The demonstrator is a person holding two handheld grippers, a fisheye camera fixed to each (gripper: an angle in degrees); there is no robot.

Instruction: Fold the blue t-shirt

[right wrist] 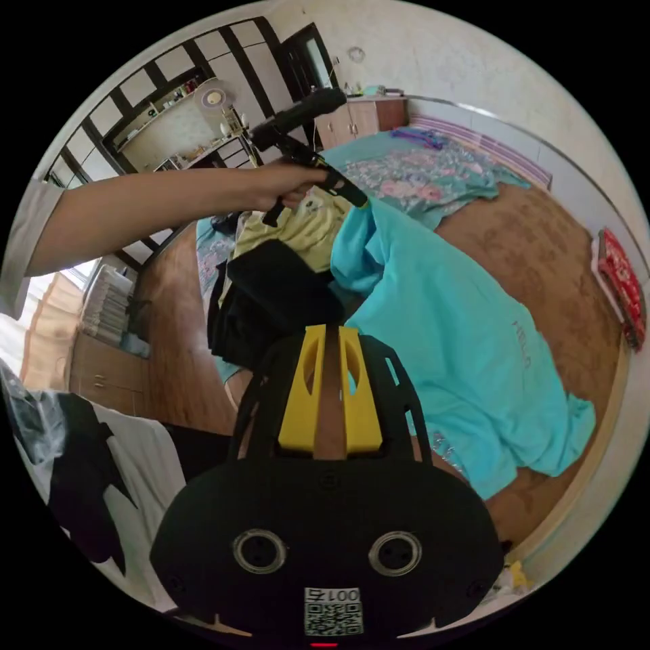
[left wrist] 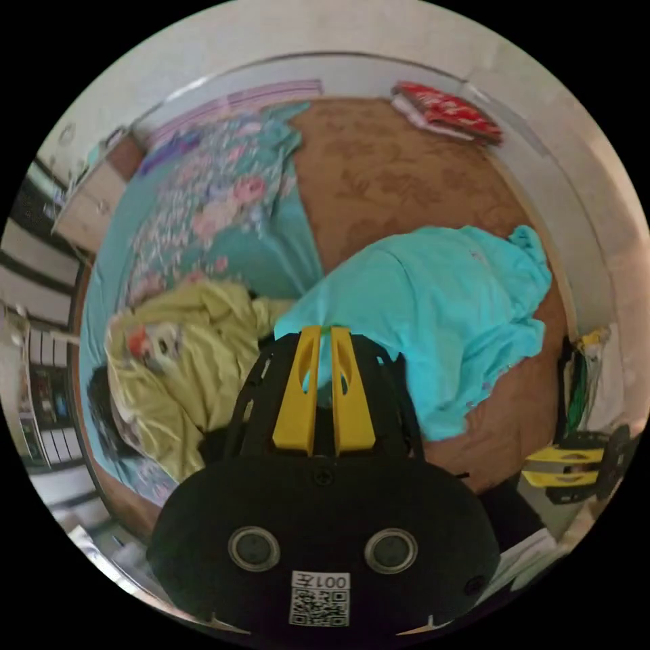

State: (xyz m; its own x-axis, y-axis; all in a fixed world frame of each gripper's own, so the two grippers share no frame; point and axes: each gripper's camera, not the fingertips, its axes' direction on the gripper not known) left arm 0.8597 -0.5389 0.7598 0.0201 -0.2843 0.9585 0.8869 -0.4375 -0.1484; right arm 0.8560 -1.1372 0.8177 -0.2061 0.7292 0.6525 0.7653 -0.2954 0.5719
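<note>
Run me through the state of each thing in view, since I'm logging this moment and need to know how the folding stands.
blue t-shirt: unfolded, rumpled on the brown bed cover, one edge lifted.
left gripper: shut on the blue t-shirt's edge.
right gripper: jaws near together, nothing between them, above the bed.
yellow garment: crumpled in a heap beside the t-shirt.
black garment: bunched against the yellow garment.
floral blanket: loosely spread, wrinkled.

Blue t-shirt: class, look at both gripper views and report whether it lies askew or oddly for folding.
Yes. The blue t-shirt is not flat on the brown surface: the left gripper lifts one corner, so it drapes in a slope. Its far end is bunched and wrinkled. The lifted part overlaps a yellow garment.
</note>
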